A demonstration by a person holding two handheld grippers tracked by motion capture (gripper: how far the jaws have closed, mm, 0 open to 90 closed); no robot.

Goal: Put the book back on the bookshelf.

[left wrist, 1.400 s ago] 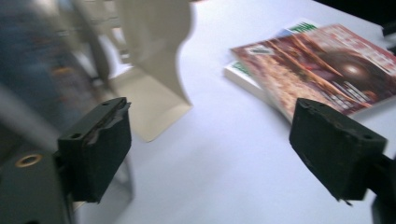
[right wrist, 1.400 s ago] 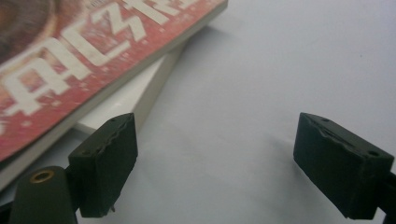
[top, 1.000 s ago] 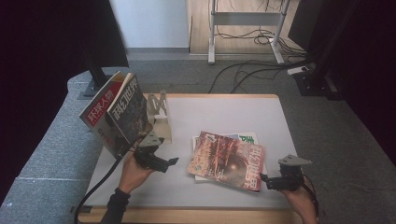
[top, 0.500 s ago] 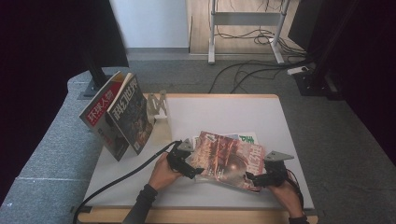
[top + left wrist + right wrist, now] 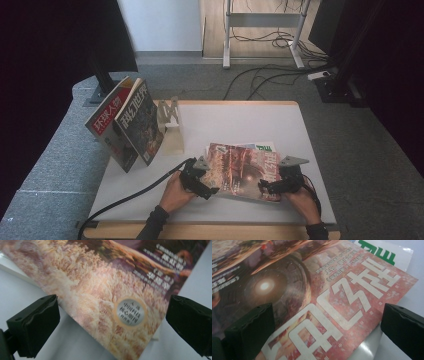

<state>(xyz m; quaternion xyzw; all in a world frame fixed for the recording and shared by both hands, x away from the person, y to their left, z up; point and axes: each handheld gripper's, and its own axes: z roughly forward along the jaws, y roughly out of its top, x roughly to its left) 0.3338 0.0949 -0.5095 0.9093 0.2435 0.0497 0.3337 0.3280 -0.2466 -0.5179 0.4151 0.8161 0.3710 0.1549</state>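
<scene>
Claws wide: left claw (image 5: 214,191) & right claw (image 5: 262,186) flank top magazine (image 5: 241,171) on table (image 5: 240,120).

Readable stuff here is mostly magazine covers. The red-bordered magazine (image 5: 106,120) propped at the bench's left edge says 环球人物 in white on its masthead. The dark magazine (image 5: 140,122) leaning just beside it reads 科幻世界 in big white characters down the cover. The top magazine (image 5: 240,170) lying flat near the front edge has the same 科幻世界 title in large white characters, clearest in the right gripper view (image 5: 342,307), where it runs upside down. Its round silver sticker (image 5: 130,312) in the left gripper view has small characters, too blurred to read. The magazine underneath (image 5: 378,251) shows green lettering at its corner, cut off.
</scene>
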